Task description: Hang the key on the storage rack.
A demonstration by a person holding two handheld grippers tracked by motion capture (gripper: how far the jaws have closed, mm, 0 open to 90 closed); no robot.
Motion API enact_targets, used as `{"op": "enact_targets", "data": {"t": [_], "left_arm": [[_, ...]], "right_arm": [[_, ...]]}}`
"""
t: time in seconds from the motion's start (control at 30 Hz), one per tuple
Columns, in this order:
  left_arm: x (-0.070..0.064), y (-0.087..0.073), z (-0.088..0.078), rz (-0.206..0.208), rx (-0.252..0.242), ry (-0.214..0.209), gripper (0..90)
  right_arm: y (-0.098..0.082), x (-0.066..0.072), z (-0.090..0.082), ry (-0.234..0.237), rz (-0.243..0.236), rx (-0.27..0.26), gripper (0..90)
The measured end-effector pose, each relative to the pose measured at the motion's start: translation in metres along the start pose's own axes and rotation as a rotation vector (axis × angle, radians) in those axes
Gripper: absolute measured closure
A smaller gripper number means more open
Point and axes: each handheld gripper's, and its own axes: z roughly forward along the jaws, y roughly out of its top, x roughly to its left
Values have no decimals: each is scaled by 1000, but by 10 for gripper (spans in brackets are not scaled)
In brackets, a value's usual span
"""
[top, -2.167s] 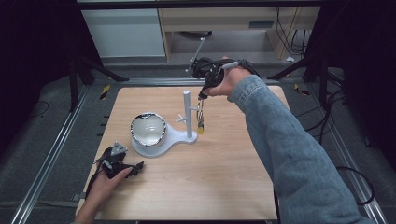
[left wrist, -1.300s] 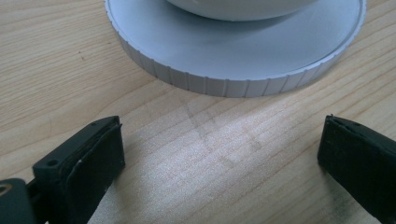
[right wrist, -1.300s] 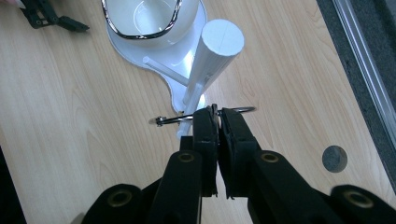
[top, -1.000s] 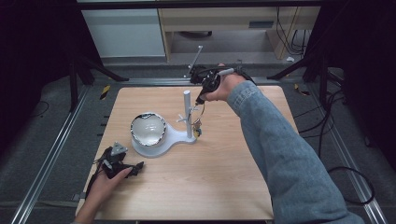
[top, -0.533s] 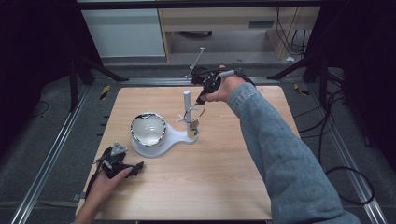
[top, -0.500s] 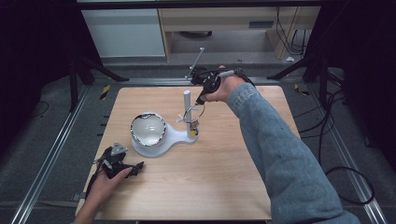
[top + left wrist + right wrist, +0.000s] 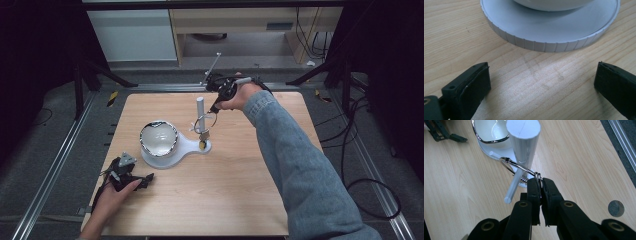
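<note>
On the far half of the wooden counter [image 7: 240, 190], a white stand [image 7: 192, 146] carries a round base at its left end with a shiny bowl [image 7: 158, 139] sitting in it, and an upright white post [image 7: 200, 107] at its right end. Right hand-held gripper [image 7: 540, 185] reaches in from the far right, sleeve of blue denim behind it; its two black jaws are pressed together on the twisted end of a wire ring [image 7: 519, 167]. Ring loops around the post, roughly midway up in the high view [image 7: 202, 122]. A thin white rod [image 7: 514, 185] slants down across the front of the post in the right gripper view, passing through or beside the ring; cannot tell which. Something small and yellowish hangs low near the foot of the post in the high view, too small to identify. Left hand-held gripper [image 7: 127, 172] rests on the near left part of the counter, just beside the stand's round base, held by a bare hand. Its jaws stand wide apart with only bare wood between them, and the ribbed rim of the round base [image 7: 544, 46] lies just beyond the jaw tips, not touching.
</note>
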Motion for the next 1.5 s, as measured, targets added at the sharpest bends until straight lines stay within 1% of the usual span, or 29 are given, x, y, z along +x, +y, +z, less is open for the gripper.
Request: {"op": "enact_targets", "data": {"t": [0.13, 0.2, 0.43, 0.53, 0.7, 0.83, 0.87, 0.9, 0.93, 1.0, 1.03, 1.07, 1.1, 1.13, 1.17, 1.2, 1.23, 1.37, 1.4, 1.43, 1.47, 1.5], "left_arm": [[0, 0, 0, 0, 0, 0, 0], [0, 0, 0, 0, 0, 0, 0], [0, 0, 0, 0, 0, 0, 0], [0, 0, 0, 0, 0, 1, 0], [0, 0, 0, 0, 0, 1, 0], [0, 0, 0, 0, 0, 0, 0], [0, 0, 0, 0, 0, 1, 0], [0, 0, 0, -1, 0, 1, 0], [0, 0, 0, -1, 0, 0, 0], [0, 0, 0, -1, 0, 0, 0], [0, 0, 0, -1, 0, 0, 0], [0, 0, 0, -1, 0, 0, 0], [0, 0, 0, -1, 0, 1, 0], [0, 0, 0, -1, 0, 1, 0], [0, 0, 0, -1, 0, 1, 0], [0, 0, 0, -1, 0, 1, 0], [0, 0, 0, -1, 0, 1, 0], [0, 0, 0, -1, 0, 1, 0], [0, 0, 0, -1, 0, 1, 0], [0, 0, 0, -1, 0, 1, 0], [0, 0, 0, -1, 0, 1, 0], [0, 0, 0, 0, 0, 1, 0]], "right_arm": [[-2, -1, 1, 1, 6, 5, 850], [-3, -3, 3, -1, 10, 18, 849], [-6, -5, 7, 3, 14, 16, 849], [-7, -7, 8, 4, 27, 21, 842], [-11, -10, 9, -4, 35, 21, 813], [-14, -12, 8, -10, 47, 16, 768], [-15, -13, 8, -13, 44, 11, 750], [-15, -13, 8, -13, 44, 11, 750], [-16, -14, 7, -24, 49, 8, 708], [-17, -15, 6, -36, 55, 2, 662], [-17, -15, 6, -36, 55, 2, 662], [-18, -15, 6, -41, 56, 2, 638], [-19, -15, 5, -48, 56, -1, 611], [-20, -16, 4, -57, 60, -5, 564], [-20, -16, 4, -57, 60, -5, 564], [-22, -17, 3, -73, 65, -13, 500], [-22, -17, 3, -73, 65, -13, 500], [-26, -21, -2, -118, 94, -42, 350], [-26, -21, -2, -118, 94, -42, 350], [-27, -22, -2, -139, 87, -51, 305], [-29, -22, -3, -153, 99, -57, 274], [-31, -24, -4, -165, 116, -73, 213]]}}
